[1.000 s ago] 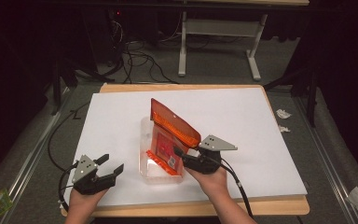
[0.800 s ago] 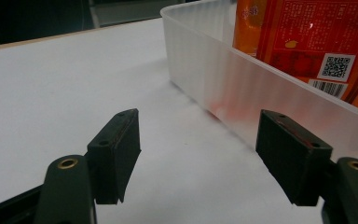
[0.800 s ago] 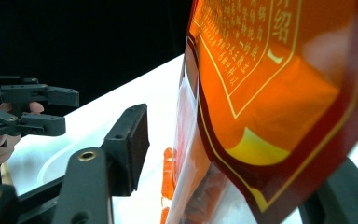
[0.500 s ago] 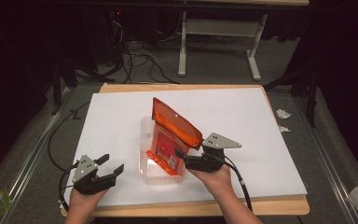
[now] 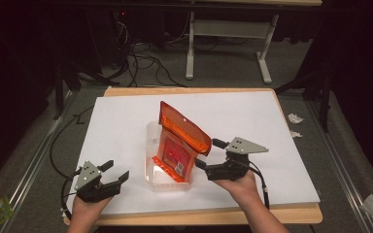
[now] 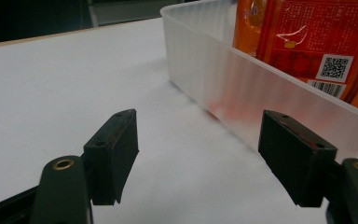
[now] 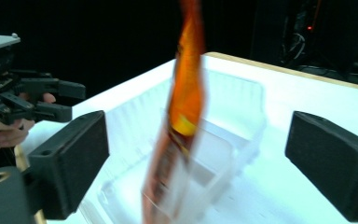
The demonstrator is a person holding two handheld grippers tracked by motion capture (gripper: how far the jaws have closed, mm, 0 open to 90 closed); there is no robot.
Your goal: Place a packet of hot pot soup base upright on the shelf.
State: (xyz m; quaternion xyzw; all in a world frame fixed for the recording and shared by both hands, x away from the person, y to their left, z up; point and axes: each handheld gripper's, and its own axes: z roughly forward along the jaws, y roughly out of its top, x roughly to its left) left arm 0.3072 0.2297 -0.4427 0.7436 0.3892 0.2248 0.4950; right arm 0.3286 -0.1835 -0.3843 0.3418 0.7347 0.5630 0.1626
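1. A clear plastic bin (image 5: 156,180) sits on the table near the middle of its near edge, and an orange packet (image 5: 177,145) stands inside it, leaning with its top tilted toward the table's far edge.
2. In the left tool's view the bin (image 6: 242,98) shows frosted, ribbed, see-through walls with a rounded corner, and orange glows through the plastic low down.
3. The packet (image 6: 317,42) is glossy, flat film, orange and red. It carries a white QR code, a barcode below that, and blocks of small white print too fine to read.
4. In the high view the packet's upper part is a translucent orange flap with a small hole near the top edge, and a red printed panel fills the lower half.
5. The table (image 5: 126,116) has a white sheet across its top and a light wooden rim showing along the near and far edges.
6. The right tool (image 5: 210,158) sits just right of the packet near the near edge. Its jaws have just been opening and now stand wide, with the blurred packet (image 7: 182,116) between them but clear of both pads.
7. The left tool (image 5: 115,170) rests toward the near left corner, apart from the bin, its jaws well spread and holding nothing.
8. The right tool's view also catches the left tool (image 7: 74,100) in a hand, off beyond the bin (image 7: 233,135).
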